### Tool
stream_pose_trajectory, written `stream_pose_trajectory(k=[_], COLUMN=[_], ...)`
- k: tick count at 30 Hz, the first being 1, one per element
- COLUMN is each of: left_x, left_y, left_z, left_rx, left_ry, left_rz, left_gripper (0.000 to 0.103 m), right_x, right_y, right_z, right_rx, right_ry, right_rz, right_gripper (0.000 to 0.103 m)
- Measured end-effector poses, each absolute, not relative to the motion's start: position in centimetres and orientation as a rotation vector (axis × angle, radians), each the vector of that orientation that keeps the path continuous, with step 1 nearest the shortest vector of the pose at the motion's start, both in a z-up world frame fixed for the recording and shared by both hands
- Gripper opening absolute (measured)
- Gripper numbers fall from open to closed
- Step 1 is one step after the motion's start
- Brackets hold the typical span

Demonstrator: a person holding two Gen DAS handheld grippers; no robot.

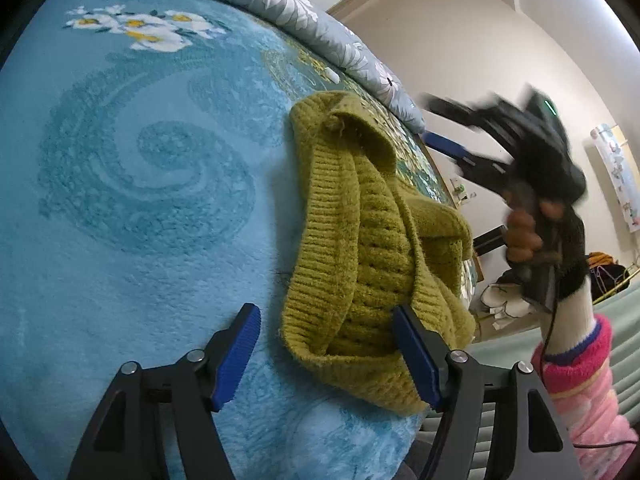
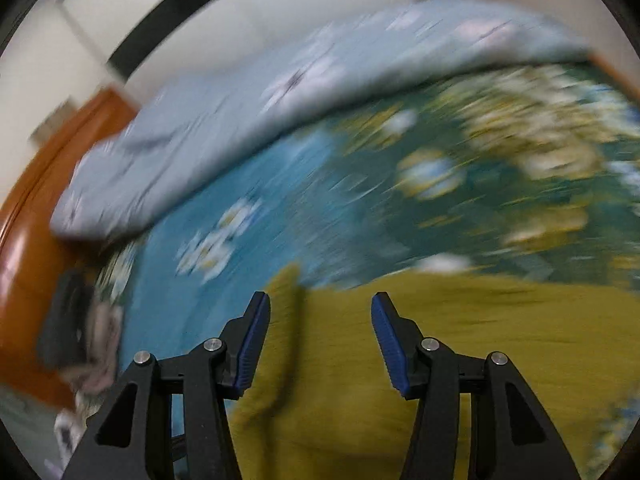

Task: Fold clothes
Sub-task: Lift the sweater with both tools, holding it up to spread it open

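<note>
1. Lying bunched on blue floral blanket (image 1: 120,184), near its edge: olive knit sweater (image 1: 360,248).
2. Hovering w/ jaws apart, gripping nothing: left gripper (image 1: 326,354), right gripper (image 2: 320,344), both over sweater.

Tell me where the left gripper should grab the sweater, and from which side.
Probably the thick ribbed hem at the near edge of the sweater. It lies bunched on the blanket, and that edge stands as a raised roll just ahead of the open left gripper. Come straight forward and low from the near side, one finger under the roll.
</note>
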State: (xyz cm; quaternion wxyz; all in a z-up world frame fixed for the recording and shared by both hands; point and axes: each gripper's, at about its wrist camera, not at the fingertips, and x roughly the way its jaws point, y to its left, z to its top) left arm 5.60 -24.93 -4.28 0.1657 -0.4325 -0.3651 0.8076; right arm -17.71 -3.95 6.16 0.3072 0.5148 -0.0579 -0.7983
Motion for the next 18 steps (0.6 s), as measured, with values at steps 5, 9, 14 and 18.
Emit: stream_pose_trajectory(k=[5,9,14,18], left_x=[5.3,5.1,5.1,5.2], left_y=[-24.8,-24.6,-24.6,-23.1], left_z=[-4.4,-4.6,-4.6,-4.1], left_rx=[-1.239,-1.231,-1.170,-1.121], left_ry=[-1.009,-1.002,-1.019,-0.950], left_rz=[2.291,2.262,2.202,2.156], left_gripper=[0.076,0.077,0.080,0.086], right_x=[-18.7,-19.2,-19.5,-19.4], right_y=[-10.3,-14.0,-11.7,-7.6], right_z=[2.5,0.2,0.8,2.5], right_rx=[1.494,1.572,1.535,1.469], right_ry=[-0.065,0.010,0.005,-0.151], right_rz=[-2.038,-2.002,-2.047,-2.070], right_gripper=[0.054,0.053,0.017,0.017])
